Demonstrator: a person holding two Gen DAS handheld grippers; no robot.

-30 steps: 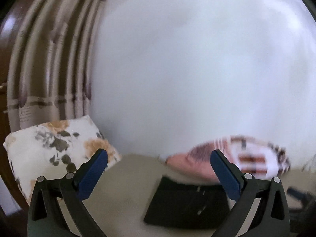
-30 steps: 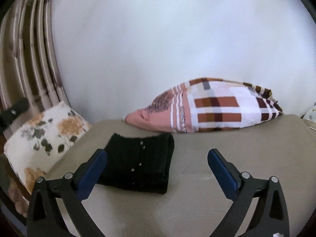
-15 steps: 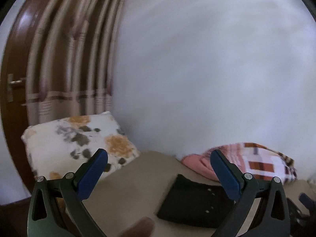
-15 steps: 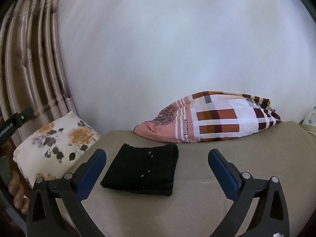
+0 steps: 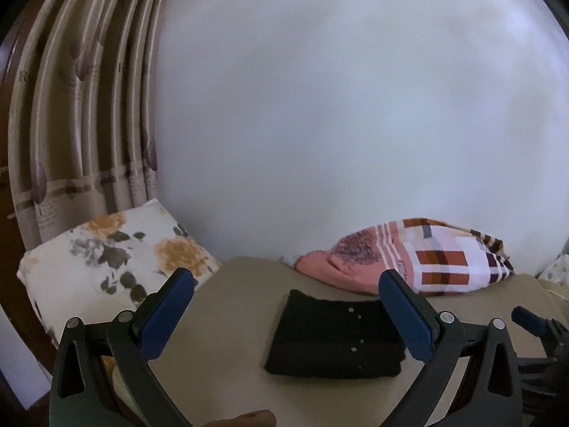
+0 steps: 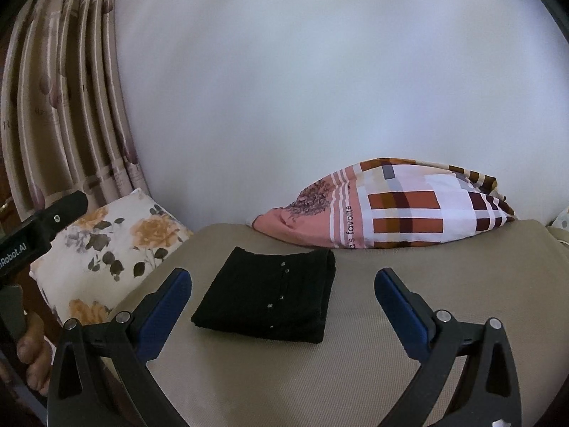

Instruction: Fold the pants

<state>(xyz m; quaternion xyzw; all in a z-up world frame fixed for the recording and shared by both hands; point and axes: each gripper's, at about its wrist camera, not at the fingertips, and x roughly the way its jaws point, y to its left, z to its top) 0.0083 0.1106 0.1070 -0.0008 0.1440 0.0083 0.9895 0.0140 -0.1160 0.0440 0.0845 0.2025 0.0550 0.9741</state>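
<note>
The black pants [image 6: 266, 299] lie folded into a compact rectangle on the beige bed [image 6: 409, 267], flat, the long side running roughly left to right and a line of small studs crossing from near edge to far. The right gripper [image 6: 282, 291] hovers with jaws spread wide, the pants ahead and left of centre, untouched. The left gripper [image 5: 286, 300], jaws equally spread, has the pants [image 5: 336, 338] ahead toward its right finger. A plaid pillow [image 6: 398, 206] sits just behind.

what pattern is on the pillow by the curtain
White with orange flowers and dark leaves; the pillow shows best in the right wrist view.
</note>
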